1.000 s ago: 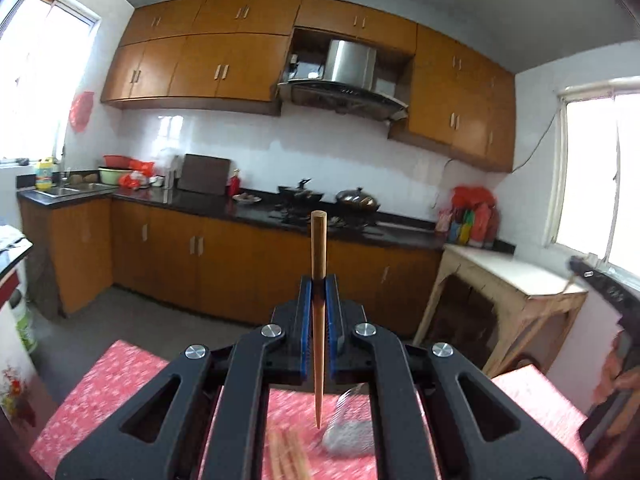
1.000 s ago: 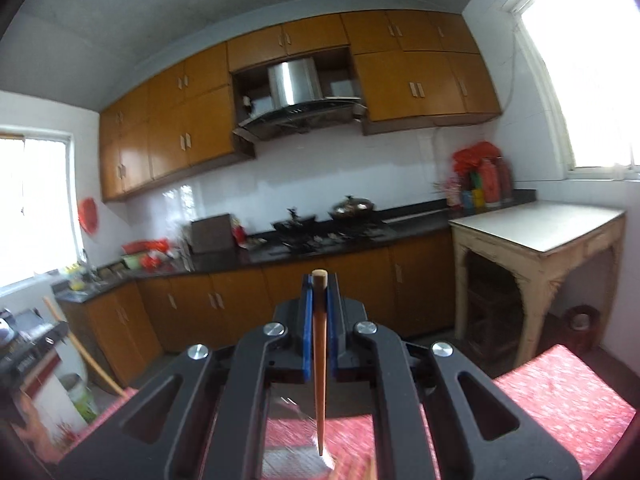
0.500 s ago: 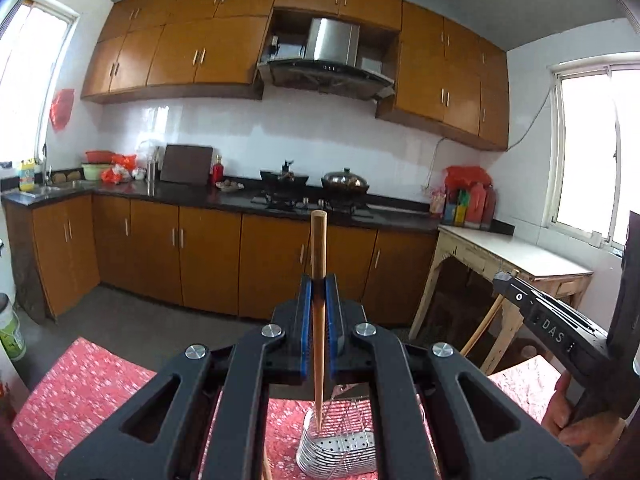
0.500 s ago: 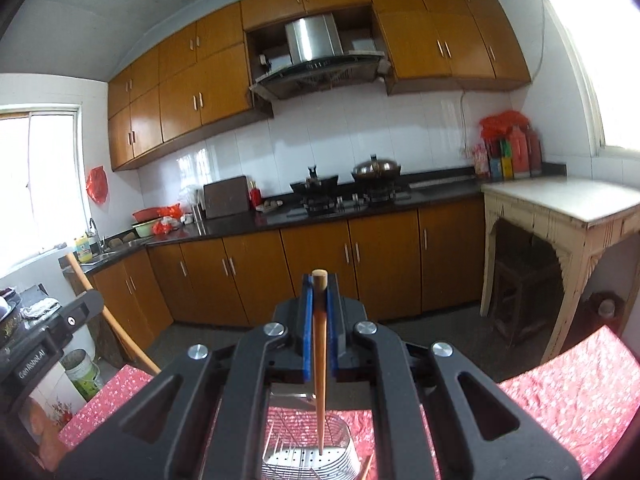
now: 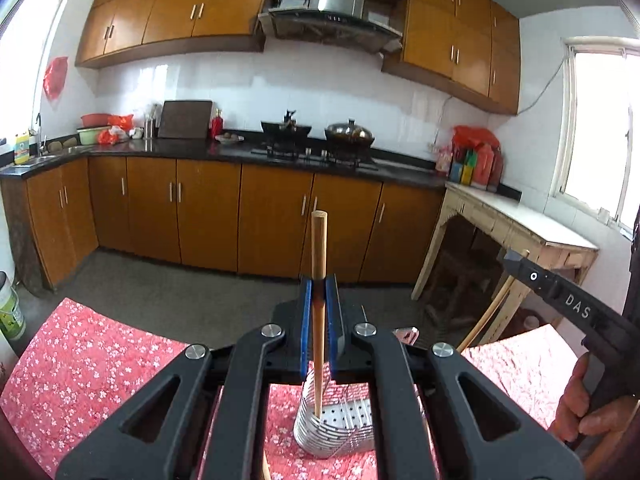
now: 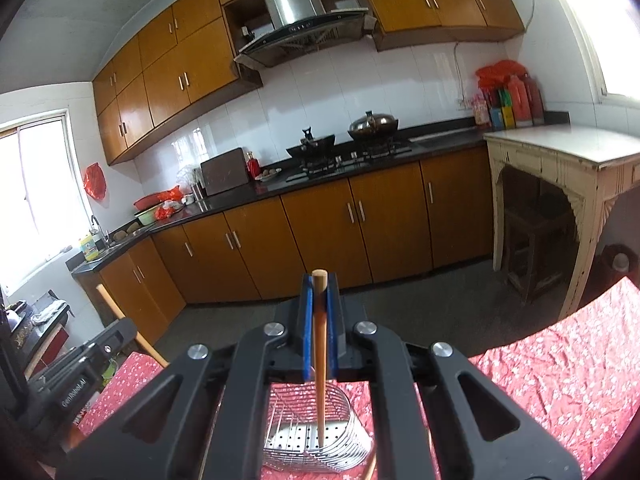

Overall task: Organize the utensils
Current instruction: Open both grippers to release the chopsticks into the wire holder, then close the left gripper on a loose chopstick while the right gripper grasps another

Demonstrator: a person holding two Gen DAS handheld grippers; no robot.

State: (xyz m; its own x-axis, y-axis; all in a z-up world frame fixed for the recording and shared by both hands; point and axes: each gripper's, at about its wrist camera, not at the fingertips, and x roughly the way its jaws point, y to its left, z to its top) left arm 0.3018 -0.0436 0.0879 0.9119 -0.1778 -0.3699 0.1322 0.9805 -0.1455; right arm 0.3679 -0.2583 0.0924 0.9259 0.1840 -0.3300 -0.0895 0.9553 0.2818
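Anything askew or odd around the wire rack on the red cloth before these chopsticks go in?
Nothing stands out. The silver wire rack sits upright on the red floral tablecloth. Each gripper, left and right, is shut on one upright wooden chopstick.

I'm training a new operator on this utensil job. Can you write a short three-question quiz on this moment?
1. True or false: the left claw is shut on a chopstick.
2. What does the right claw hold? A) spoon B) chopstick C) nothing
3. Which container sits on the red floral tablecloth below both claws?

Key: 1 true; 2 B; 3 the metal wire basket.
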